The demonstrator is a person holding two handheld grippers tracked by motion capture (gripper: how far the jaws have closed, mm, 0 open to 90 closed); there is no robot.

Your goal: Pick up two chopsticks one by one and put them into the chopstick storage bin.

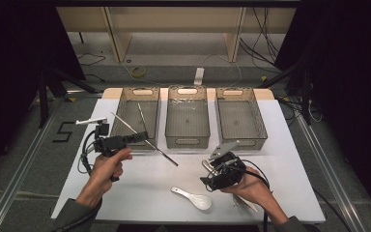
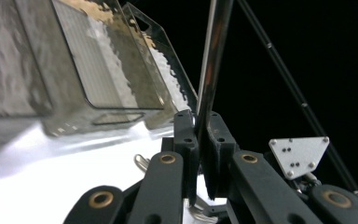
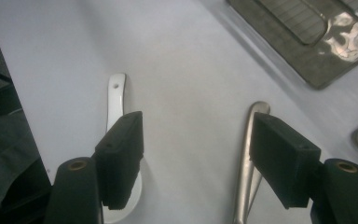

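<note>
Closest to my right gripper's camera, its two black jaws stood spread wide above the white table [image 3: 191,60], gripping nothing; a white ceramic spoon [image 3: 116,93] lay partly under one jaw and a metal utensil handle [image 3: 251,140] under the other. From the high view, my right gripper [image 1: 211,182] hovered low near the front of the table, with the white ceramic spoon [image 1: 193,197] just beside it.

My left gripper [image 1: 142,136] had its jaws pressed onto a long metal chopstick [image 1: 145,139], which slanted from the left bin's [image 1: 136,115] edge down toward the table's middle. In the left gripper view the chopstick [image 2: 213,60] rose straight up from between the closed jaws. A second chopstick [image 1: 142,115] lay inside that left bin.

Three clear bins sat in a row along the far edge: left, middle [image 1: 187,116] and right [image 1: 240,116]. A small white tool [image 1: 88,121] lay near the left edge. Beyond the table I saw a grey floor [image 1: 174,48] with loose cables, wooden shelving legs and dark curtains on both sides.
</note>
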